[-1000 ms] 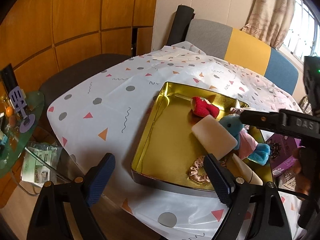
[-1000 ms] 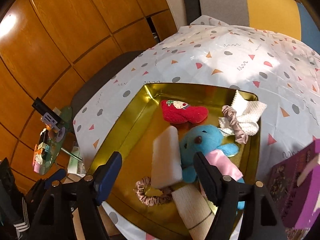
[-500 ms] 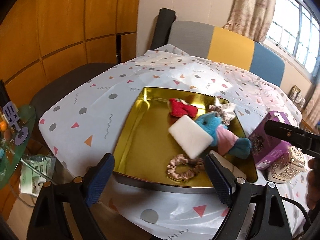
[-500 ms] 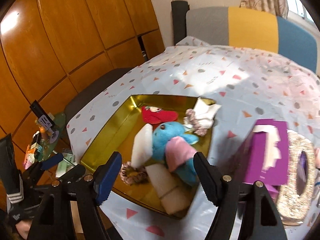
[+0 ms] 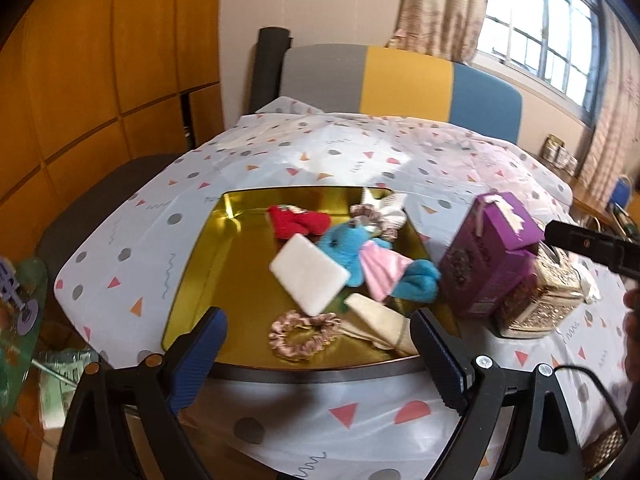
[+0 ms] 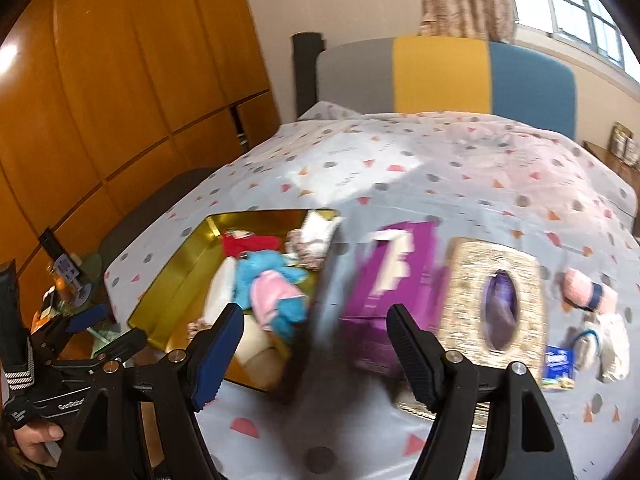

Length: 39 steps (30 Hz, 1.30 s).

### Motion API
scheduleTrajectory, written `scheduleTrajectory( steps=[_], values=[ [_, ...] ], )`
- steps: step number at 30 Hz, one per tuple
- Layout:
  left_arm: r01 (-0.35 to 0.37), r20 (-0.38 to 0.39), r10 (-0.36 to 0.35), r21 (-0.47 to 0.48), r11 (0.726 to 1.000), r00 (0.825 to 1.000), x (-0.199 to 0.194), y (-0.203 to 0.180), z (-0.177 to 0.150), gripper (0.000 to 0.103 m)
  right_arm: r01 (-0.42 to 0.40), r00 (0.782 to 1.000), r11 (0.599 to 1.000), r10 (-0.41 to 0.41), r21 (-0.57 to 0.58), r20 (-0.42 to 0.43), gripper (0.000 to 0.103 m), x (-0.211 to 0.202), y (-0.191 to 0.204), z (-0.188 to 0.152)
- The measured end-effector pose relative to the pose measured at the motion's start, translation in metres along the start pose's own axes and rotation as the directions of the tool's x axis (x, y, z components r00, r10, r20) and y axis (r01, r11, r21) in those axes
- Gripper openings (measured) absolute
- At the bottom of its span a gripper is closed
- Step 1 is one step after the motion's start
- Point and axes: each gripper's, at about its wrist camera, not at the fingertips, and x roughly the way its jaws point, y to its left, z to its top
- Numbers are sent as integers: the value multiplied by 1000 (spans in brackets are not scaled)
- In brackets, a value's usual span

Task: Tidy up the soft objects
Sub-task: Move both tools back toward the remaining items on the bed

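A gold tray (image 5: 208, 248) on the patterned tablecloth holds a red plush (image 5: 298, 222), a blue plush toy with a pink dress (image 5: 360, 256), a white sponge (image 5: 308, 274), a pink scrunchie (image 5: 302, 334), a beige cloth roll (image 5: 384, 326) and a white cloth with another scrunchie (image 5: 382, 208). My left gripper (image 5: 320, 360) is open and empty, just before the tray's near edge. My right gripper (image 6: 316, 352) is open and empty, above the table right of the tray (image 6: 176, 264). A pink rolled sock (image 6: 586, 292) and a white soft item (image 6: 610, 344) lie at the far right.
A purple box (image 5: 486, 252) and a woven gold tissue box (image 5: 540, 300) stand right of the tray. A small blue packet (image 6: 558, 364) lies near the white item. A green glass side table (image 5: 16, 320) stands at the left. A sofa is behind the table.
Both grippers have pulled back and swung right. The right wrist view now takes in the purple box, tissue box and sock. Nothing in the tray has moved.
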Motion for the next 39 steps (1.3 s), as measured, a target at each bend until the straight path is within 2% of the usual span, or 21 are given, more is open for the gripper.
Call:
scheduleTrajectory(
  steps=[10,16,22,26,29,31,32,33,34,35,37,39],
  values=[
    [73,-10,-72,105,992,997,-2,-41,2,93,114,993,979,-119,169,22,75,-39,-85,-16],
    [104,-15,-103,174,979,995,-1,-71,3,93,219,970,933,-239,284,37,75,-69,-148,-22],
    [130,-22,-128,242,962,991,-1,-99,5,93,361,915,841,-403,404,21,75,-88,-218,-33],
    [157,-25,-156,276,948,987,-3,-117,7,96,455,859,732,-511,508,-33,75,-92,-271,-56],
    [171,-22,-173,302,938,985,-4,-130,11,96,473,836,659,-545,584,-62,75,-97,-299,-80],
    [184,-23,-187,319,930,982,-3,-141,13,96,468,840,607,-532,643,-108,75,-97,-314,-91],
    [189,-23,-193,326,926,981,-3,-145,14,96,420,857,586,-508,693,-89,75,-102,-322,-97],
    [196,-22,-200,335,922,980,-4,-151,15,96,390,862,571,-501,722,-69,75,-107,-327,-100],
    [204,-23,-209,345,916,978,-4,-157,16,96,384,859,553,-508,739,-66,75,-111,-331,-104],
    [209,-24,-214,353,912,976,-5,-161,17,96,379,861,541,-503,751,-71,75,-113,-334,-107],
    [224,-31,-229,370,902,973,-5,-172,17,96,336,881,526,-468,781,-64,75,-112,-339,-111],
    [235,-38,-239,383,893,970,-4,-181,17,96,329,886,515,-459,792,-70,75,-111,-340,-114]
  ],
)
